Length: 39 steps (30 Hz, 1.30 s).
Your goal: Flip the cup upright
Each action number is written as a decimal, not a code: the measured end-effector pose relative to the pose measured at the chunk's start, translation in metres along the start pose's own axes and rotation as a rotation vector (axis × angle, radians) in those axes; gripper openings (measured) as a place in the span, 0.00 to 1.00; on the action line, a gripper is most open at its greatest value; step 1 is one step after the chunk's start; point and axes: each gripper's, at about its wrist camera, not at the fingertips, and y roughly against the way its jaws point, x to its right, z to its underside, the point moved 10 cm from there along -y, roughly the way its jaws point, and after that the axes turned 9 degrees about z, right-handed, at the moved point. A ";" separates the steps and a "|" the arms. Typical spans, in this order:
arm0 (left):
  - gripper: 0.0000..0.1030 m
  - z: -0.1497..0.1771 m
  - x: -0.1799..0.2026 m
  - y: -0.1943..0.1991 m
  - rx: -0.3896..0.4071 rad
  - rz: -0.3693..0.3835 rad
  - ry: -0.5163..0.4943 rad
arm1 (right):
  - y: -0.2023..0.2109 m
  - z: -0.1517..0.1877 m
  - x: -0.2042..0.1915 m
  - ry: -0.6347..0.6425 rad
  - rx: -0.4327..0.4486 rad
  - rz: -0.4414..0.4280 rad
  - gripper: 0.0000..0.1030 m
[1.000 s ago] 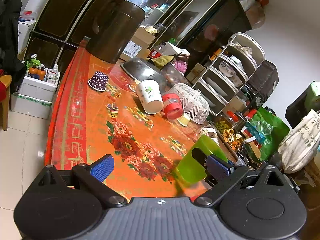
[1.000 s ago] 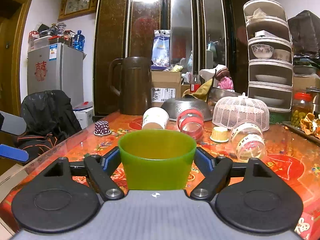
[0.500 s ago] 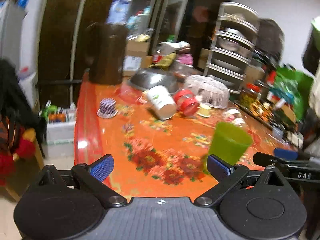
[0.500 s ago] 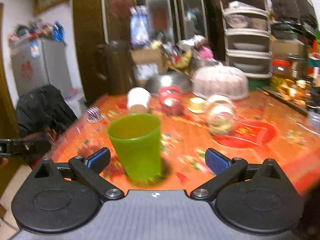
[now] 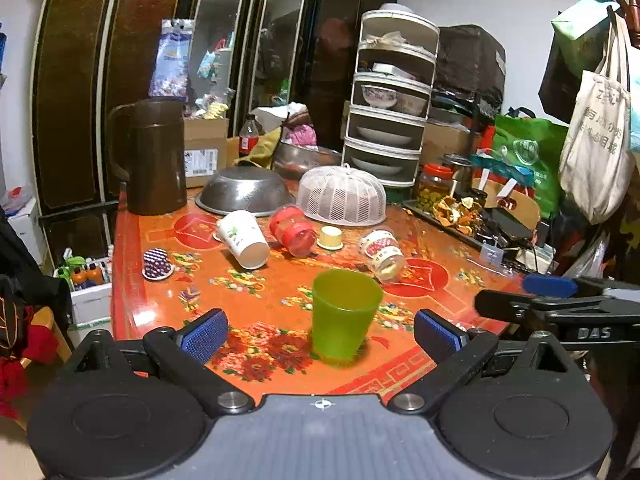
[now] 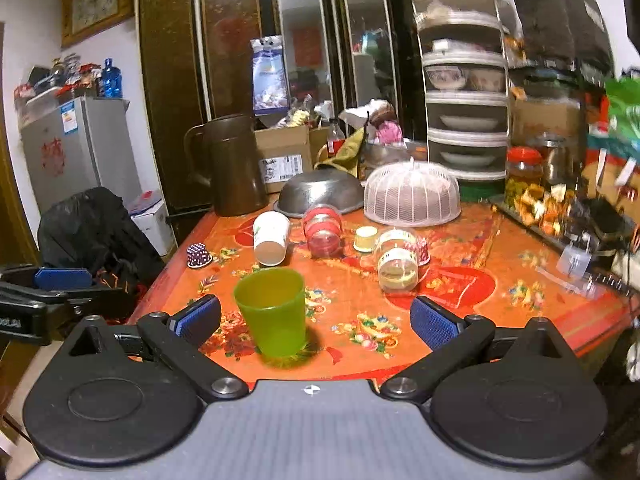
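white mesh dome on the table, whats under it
Through the white mesh dome only a dark, reddish-brown shape shows; the mesh hides what it is. The dome sits rim-down on the orange table, beside the upturned steel bowl.

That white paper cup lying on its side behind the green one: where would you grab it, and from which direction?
Probably across its side wall, near the middle. The white paper cup lies tipped with its open mouth facing the camera and slightly right, so the round body offers two opposite sides. Coming from above, fingers straddling it crosswise, seems best; the red jar lies close on its right, leaving little room for a sideways approach.
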 end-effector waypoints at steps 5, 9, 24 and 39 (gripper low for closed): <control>0.98 0.007 -0.002 -0.012 -0.049 -0.032 0.006 | -0.013 0.007 0.002 -0.014 -0.038 -0.015 0.99; 0.98 0.010 -0.002 -0.017 -0.067 -0.025 0.011 | -0.015 0.014 -0.001 -0.003 -0.054 -0.024 0.99; 0.98 0.011 0.004 -0.021 -0.085 -0.043 0.000 | -0.014 0.014 -0.006 0.014 -0.053 -0.036 0.99; 0.98 0.012 0.005 -0.023 -0.092 -0.042 0.009 | -0.013 0.012 -0.005 0.016 -0.047 -0.042 0.99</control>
